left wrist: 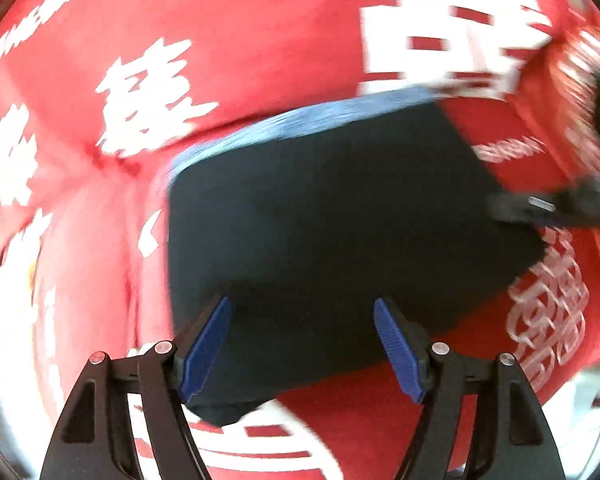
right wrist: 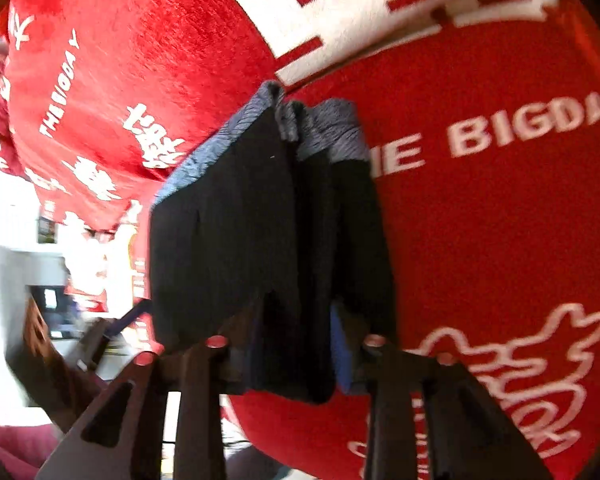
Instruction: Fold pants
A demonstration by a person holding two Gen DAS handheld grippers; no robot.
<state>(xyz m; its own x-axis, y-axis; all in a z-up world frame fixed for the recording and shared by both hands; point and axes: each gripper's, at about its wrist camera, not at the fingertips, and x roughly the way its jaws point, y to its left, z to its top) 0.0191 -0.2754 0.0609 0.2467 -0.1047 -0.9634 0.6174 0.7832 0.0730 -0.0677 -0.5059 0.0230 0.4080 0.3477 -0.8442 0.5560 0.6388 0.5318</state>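
The dark navy pants (left wrist: 340, 232) with a blue-grey waistband (left wrist: 300, 124) lie folded on a red blanket (left wrist: 260, 40) in the left wrist view. My left gripper (left wrist: 302, 350) is open just above their near edge, holding nothing. In the right wrist view the pants (right wrist: 260, 232) hang bunched from my right gripper (right wrist: 296, 344), which is shut on their edge; the waistband (right wrist: 324, 132) points away. The right gripper (left wrist: 548, 204) shows blurred at the pants' right edge in the left wrist view.
The red blanket (right wrist: 500, 240) with white characters and lettering covers the whole surface. At the left of the right wrist view, past the blanket edge, is a bright room with white furniture (right wrist: 16, 264) and a dark object (right wrist: 48, 360).
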